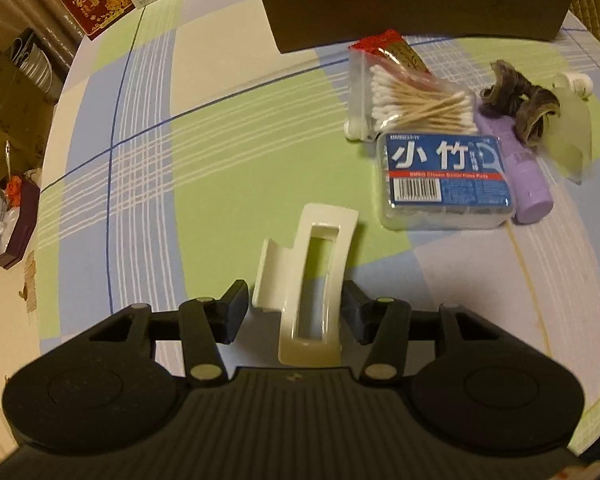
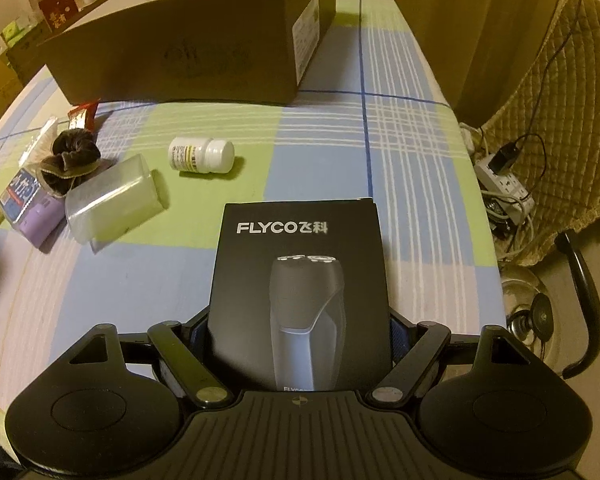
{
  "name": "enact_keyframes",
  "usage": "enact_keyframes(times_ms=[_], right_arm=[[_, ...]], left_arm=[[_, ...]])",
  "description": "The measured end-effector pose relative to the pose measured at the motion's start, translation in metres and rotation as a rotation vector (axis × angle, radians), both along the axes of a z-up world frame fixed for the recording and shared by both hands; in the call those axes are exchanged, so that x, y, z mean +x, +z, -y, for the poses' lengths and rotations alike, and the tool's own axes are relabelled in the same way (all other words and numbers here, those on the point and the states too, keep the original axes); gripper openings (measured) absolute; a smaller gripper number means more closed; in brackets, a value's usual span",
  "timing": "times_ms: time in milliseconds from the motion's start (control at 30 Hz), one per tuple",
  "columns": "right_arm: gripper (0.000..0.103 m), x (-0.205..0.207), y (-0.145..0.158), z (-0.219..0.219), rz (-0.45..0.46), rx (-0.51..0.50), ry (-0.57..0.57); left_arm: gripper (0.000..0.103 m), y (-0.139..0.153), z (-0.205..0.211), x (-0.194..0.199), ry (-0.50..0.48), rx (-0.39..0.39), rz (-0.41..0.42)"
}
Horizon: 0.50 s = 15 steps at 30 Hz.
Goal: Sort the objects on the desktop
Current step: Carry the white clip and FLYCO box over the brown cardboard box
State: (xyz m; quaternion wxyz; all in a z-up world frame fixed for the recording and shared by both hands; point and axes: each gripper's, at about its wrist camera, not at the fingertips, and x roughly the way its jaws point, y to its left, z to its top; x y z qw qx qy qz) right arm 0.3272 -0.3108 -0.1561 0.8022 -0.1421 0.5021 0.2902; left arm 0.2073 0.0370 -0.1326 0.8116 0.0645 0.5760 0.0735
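Left gripper [image 1: 294, 312] has its jaws clamped on the cream hair clip [image 1: 312, 284], lifted over the checked tablecloth [image 1: 220, 152]. Right gripper [image 2: 300, 332] squeezes the black shaver box [image 2: 300, 280] between its fingers.

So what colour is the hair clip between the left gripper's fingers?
Cream white, the hair clip; clearest in the left wrist view.

Checked green, blue and white tablecloth [image 2: 340, 152]; white pill bottle [image 2: 201, 154] on its side, near the big brown cardboard box [image 2: 180, 64].
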Motion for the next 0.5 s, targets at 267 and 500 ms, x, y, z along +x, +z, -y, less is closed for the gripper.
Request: enact_keyframes(times_ms=[267,500], right_arm=[[0.079,-0.001,-0.002,-0.011,0.039,-0.022,-0.080],[0.076,-0.021,0.010,-0.026,0.064,-0.051,-0.115]], left_arm=[[0.038,0.001,-0.004,0.005,-0.056,-0.025,0.020],[0.038,0.012,-0.012,0.005,-0.090,-0.053,0.038]])
